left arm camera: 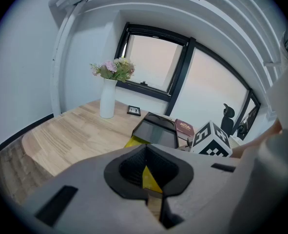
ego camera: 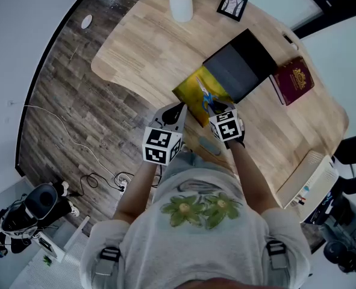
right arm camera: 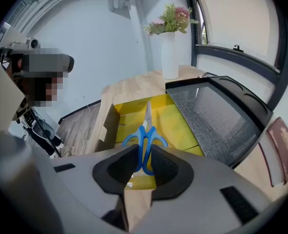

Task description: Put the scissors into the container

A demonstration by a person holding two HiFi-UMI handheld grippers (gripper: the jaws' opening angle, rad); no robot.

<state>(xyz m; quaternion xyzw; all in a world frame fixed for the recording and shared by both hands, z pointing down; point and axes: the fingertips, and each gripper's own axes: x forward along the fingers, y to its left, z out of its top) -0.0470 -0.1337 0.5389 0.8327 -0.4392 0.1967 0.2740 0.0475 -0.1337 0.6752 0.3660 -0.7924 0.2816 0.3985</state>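
Note:
The scissors (right arm camera: 146, 126) have blue handles and steel blades. My right gripper (right arm camera: 143, 167) is shut on their handles, and the blades point away from me over the open yellow container (right arm camera: 175, 126). The container's black lid (right arm camera: 217, 116) stands folded back on the right. In the head view the scissors (ego camera: 206, 97) sit over the container's (ego camera: 193, 89) near part, just ahead of the right gripper (ego camera: 217, 110). My left gripper (ego camera: 179, 111) hovers at the container's left near corner. Its jaws stand together with nothing in them, and the left gripper (left arm camera: 146, 172) shows only a sliver of yellow box (left arm camera: 134, 141) beyond.
A white vase of flowers (ego camera: 181, 5) and a small picture frame (ego camera: 232, 6) stand at the table's far side. A dark red book (ego camera: 293, 80) lies right of the lid (ego camera: 241, 65). A grey object (ego camera: 209, 144) lies near the table's front edge, and a white device (ego camera: 307, 185) sits at the right.

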